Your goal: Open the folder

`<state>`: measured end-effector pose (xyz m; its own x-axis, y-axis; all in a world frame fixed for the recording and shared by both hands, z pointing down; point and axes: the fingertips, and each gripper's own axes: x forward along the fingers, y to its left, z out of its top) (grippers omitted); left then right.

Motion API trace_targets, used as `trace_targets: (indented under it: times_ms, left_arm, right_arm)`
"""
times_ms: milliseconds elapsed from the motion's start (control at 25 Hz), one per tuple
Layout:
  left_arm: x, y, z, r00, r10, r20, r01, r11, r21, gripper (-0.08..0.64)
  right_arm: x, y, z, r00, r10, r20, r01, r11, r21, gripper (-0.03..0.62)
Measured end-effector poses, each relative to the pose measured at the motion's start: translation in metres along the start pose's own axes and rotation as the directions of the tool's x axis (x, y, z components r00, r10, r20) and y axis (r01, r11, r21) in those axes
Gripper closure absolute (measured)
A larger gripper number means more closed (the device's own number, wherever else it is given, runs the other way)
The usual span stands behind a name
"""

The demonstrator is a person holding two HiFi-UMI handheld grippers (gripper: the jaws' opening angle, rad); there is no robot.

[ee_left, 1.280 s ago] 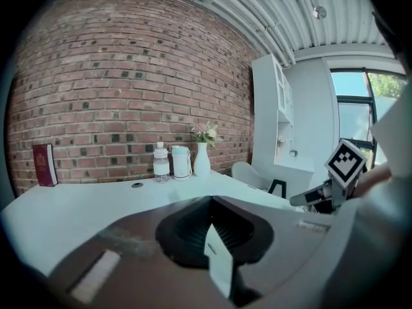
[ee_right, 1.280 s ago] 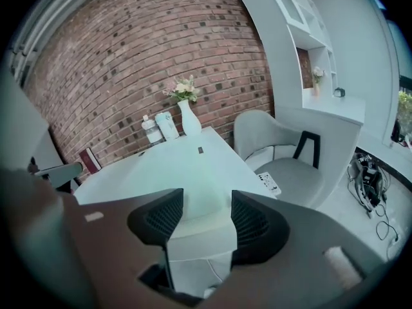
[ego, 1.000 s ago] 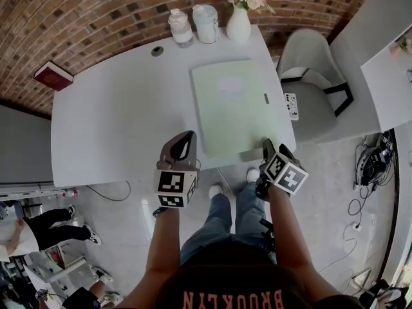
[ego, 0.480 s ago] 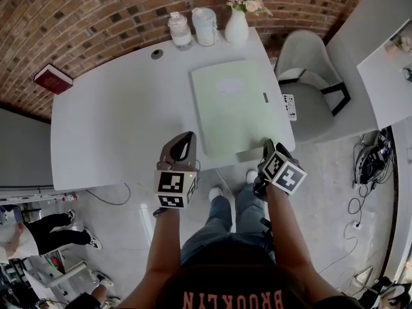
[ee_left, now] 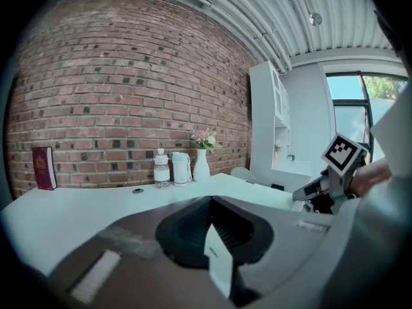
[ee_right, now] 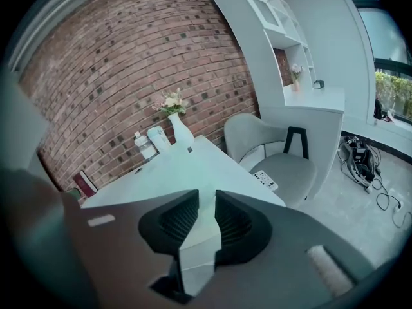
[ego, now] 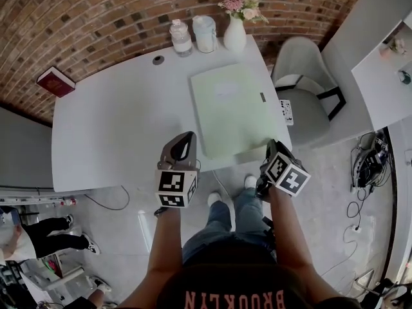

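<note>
A pale green folder lies closed on the white table, right of centre, and reaches the near edge. My right gripper is at the folder's near right corner. Its jaws have just been closing, and in the right gripper view they stand narrow with the cover's pale edge pinched between the pads. My left gripper hovers over the table's near edge, left of the folder and apart from it. Its jaws are shut with nothing in them.
A vase of flowers, a white jug and a jar stand at the table's far edge. A red book lies at the far left corner. A grey chair stands right of the table.
The right gripper has risen a little at the folder's near right corner. The left gripper has kept its place.
</note>
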<state>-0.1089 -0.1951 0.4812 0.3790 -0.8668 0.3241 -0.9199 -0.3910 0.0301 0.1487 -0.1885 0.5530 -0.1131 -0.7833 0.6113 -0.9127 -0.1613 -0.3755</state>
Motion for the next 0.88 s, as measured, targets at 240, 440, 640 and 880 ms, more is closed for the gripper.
trace_targets:
  times_ms: [240,440,640,880]
  left_arm:
    - [-0.008,0.001,0.01,0.999,0.02,0.031,-0.02,1.0,-0.014,0.561]
    - [-0.016,-0.002,0.014,0.998,0.033,0.057,-0.032,0.999,-0.021,0.561]
    - [-0.024,0.001,0.026,0.994,0.05,0.093,-0.048,0.999,-0.024,0.561]
    - [-0.032,0.006,0.039,0.99,0.064,0.129,-0.061,0.998,-0.022,0.561]
  right_arm:
    - [-0.015,0.015,0.012,0.997,0.071,0.021,-0.07,0.997,-0.033,0.526]
    - [-0.028,0.025,0.019,0.99,0.136,0.04,-0.134,0.989,-0.063,0.545]
    - [-0.041,0.046,0.031,0.975,0.216,0.047,-0.21,0.972,-0.106,0.557]
    - [-0.053,0.072,0.043,0.951,0.307,0.043,-0.297,0.943,-0.151,0.568]
